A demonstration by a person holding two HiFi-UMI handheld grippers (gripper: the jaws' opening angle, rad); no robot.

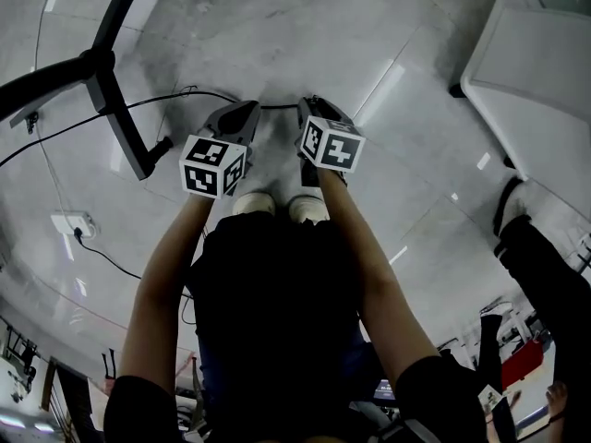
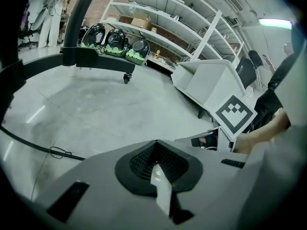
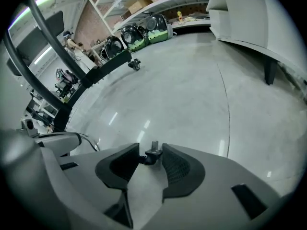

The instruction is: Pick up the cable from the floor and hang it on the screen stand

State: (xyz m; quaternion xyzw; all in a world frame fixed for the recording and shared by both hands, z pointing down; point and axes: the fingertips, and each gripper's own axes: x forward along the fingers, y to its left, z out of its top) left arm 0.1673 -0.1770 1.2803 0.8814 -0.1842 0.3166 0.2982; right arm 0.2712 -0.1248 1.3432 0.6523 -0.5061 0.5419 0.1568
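While the cable [image 1: 277, 106] lies on the floor [image 1: 388, 53]: it runs as a thin black line in from the left, past the foot of the screen stand [image 1: 111, 90]. It ends between the two grippers, just ahead of the person's shoes [image 1: 309, 209].
Cable handling: I judge it light, thin and limp. It will sag and trail from any single hold, and its smooth jacket may slide through pads that close slackly.
Where to hold: the moulded plug end [image 3: 152, 153] looks like the stiffest and thickest part. A hold on it, or on the cord just behind it, seems soundest.
Right gripper [image 3: 151, 147]: it points steeply at the floor with its jaws wide apart. The plug end sits in the gap at the tips, and neither pad presses on it.
Left gripper [image 2: 156, 143]: its jaws are closed tip to tip with nothing between them. The cable lies on the floor to its left, apart from the tips, and makes a small loop there.
Screen stand: black, with its leg reaching toward the grippers; the cable is not yet hung on it.
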